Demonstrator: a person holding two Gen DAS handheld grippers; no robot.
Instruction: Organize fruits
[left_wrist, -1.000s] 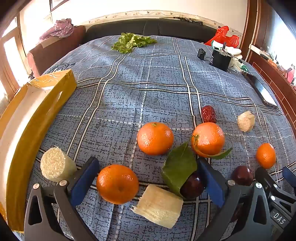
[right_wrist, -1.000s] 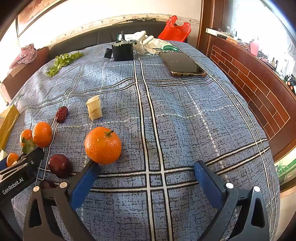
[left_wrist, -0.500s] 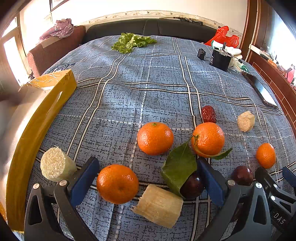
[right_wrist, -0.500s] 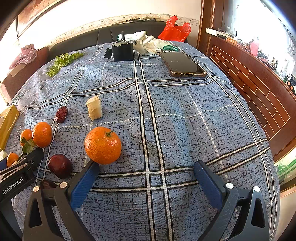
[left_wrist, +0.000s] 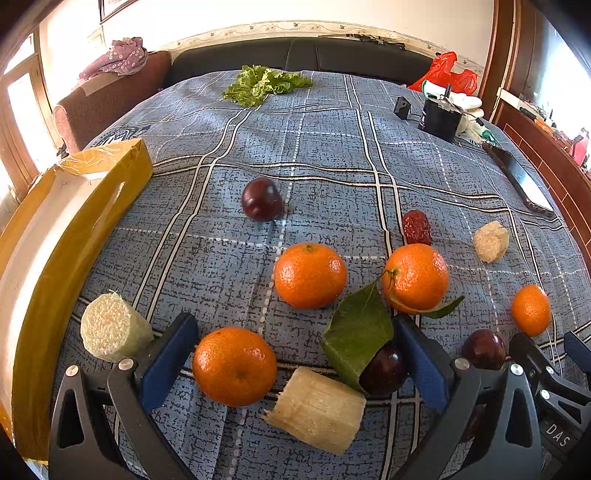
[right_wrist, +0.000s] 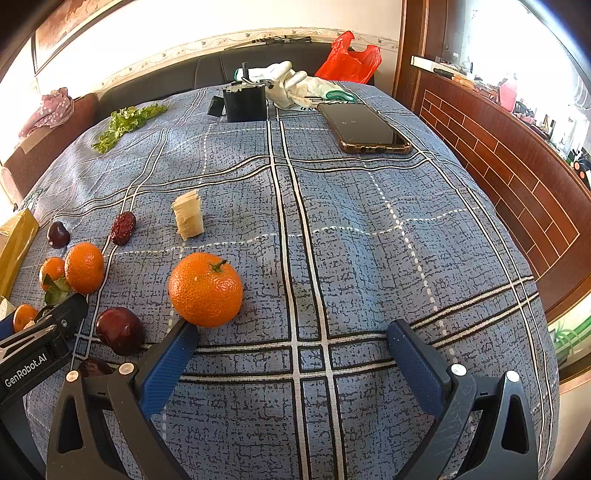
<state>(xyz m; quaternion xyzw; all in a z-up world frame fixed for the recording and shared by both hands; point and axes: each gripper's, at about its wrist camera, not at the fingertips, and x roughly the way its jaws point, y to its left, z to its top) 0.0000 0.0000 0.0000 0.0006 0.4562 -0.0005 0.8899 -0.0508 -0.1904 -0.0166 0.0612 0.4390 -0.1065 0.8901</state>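
From the left wrist view, the left gripper (left_wrist: 291, 354) stands wide and holds nothing. Between its fingers lie an orange (left_wrist: 234, 366), a cane piece (left_wrist: 317, 410) and a dark plum (left_wrist: 384, 369) half under a green leaf (left_wrist: 360, 328). Past the fingertips are two more oranges (left_wrist: 310, 275) (left_wrist: 415, 277), the second one with a stem. One plum (left_wrist: 261, 199) lies alone further away on the blue cloth (left_wrist: 314, 147). A red date (left_wrist: 416, 227) lies just behind the stem orange. A second cane piece (left_wrist: 110, 328) rests near the yellow box (left_wrist: 66, 236) on the left.

From the right wrist view, the right gripper (right_wrist: 291, 354) is also wide and empty, over bare cloth. A big orange (right_wrist: 205, 290) touches the tip of its left finger (right_wrist: 166, 365). A plum (right_wrist: 120, 330) lies just left of that. A phone (right_wrist: 364, 127) lies far back, well apart from the fruits.
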